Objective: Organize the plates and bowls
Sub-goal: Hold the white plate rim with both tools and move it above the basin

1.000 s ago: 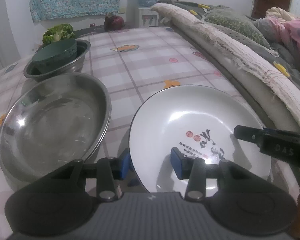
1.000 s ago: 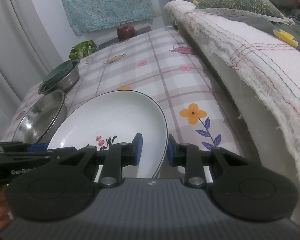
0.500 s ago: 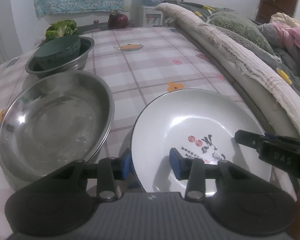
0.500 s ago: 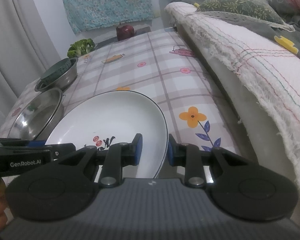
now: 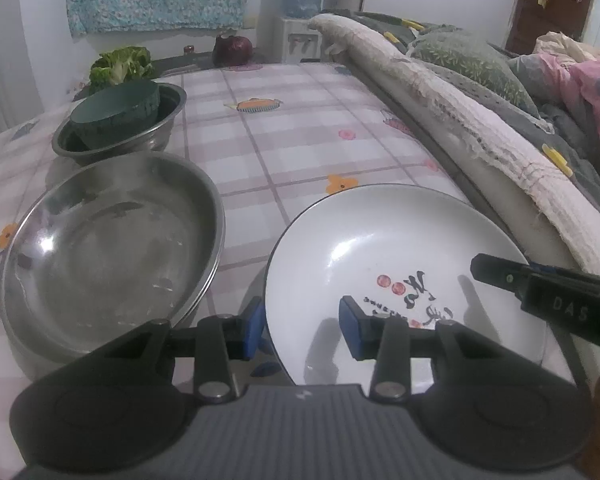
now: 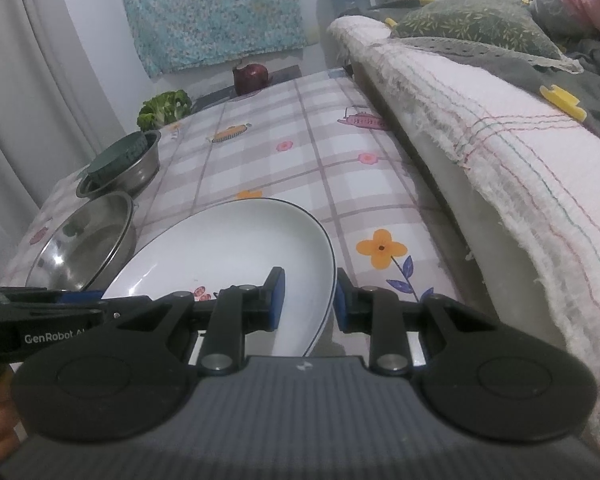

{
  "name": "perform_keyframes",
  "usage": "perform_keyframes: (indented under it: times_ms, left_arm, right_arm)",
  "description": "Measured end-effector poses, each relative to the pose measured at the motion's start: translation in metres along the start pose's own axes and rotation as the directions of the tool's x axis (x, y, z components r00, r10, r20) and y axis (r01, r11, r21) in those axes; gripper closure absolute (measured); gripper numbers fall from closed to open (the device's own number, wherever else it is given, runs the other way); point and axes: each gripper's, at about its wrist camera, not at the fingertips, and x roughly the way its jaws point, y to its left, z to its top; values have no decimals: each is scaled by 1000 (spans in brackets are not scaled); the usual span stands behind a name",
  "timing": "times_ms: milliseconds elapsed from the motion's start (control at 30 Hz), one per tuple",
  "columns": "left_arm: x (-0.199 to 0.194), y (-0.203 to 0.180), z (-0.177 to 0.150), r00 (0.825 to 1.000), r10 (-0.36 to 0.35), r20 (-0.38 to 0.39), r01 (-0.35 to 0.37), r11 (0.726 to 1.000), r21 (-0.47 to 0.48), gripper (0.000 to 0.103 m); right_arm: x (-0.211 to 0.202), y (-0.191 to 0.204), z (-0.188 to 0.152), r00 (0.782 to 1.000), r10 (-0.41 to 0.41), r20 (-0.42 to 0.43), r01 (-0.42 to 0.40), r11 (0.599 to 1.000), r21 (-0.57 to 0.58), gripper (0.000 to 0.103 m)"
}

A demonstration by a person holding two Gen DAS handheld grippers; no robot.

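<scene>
While both grippers straddle the white plate's [image 5: 396,248] rim, neither visibly pinches it.

Left wrist: the left gripper [image 5: 300,326] is parted across the near-left edge, the plate lying on the tablecloth [image 5: 284,136] beside the steel basin [image 5: 108,240] — lifting early could tip it. Right wrist: the right gripper [image 6: 308,300] straddles the right rim, narrowly open — an uneven squeeze might let it slip.

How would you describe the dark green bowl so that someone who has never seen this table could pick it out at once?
Start at the checked tablecloth and look to its far left corner, near the leafy greens. Two steel bowls sit there; the smaller steel bowl is the farther one. The dark green bowl lies upside down inside it, the only dish that is neither shiny metal nor white.
</scene>
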Motion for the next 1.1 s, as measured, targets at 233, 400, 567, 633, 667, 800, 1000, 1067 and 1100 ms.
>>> perform_keyframes:
  times_ms: [233,400,567,633,667,800,1000,1067,1100]
  left_arm:
    - [-4,-2,2,1000,2,11,-2,1000,-2,62]
    - [-7,-2,3,1000,0,16,0,1000,-4,62]
    - [-11,-2,5,1000,-1,25,2,1000,-4,62]
    - [-12,-3,5,1000,-2,28,2,1000,-4,62]
    - [-13,-3,5,1000,-3,30,3,1000,-3,62]
    - [-17,-4,6,999,-5,38,5,1000,-4,62]
    - [-19,-4,6,999,-8,48,8,1000,-3,62]
    - [-19,-4,6,999,-11,43,11,1000,-4,62]
    - [-20,-4,5,998,-38,54,38,999,-1,80]
  right_arm:
    - [-4,1,3,1000,5,10,-5,1000,-1,78]
    - [-7,2,4,1000,5,17,-5,1000,1,78]
    - [-10,2,6,1000,6,24,-6,1000,4,78]
    - [-11,2,7,1000,6,28,-6,1000,4,78]
    - [-12,3,8,999,6,32,-6,1000,4,78]
    - [-16,3,10,999,5,41,-5,1000,2,78]
    - [-20,4,10,999,4,49,-4,1000,0,78]
    - [-20,4,10,999,4,48,-4,1000,1,78]
    - [-20,3,10,999,4,45,-5,1000,3,78]
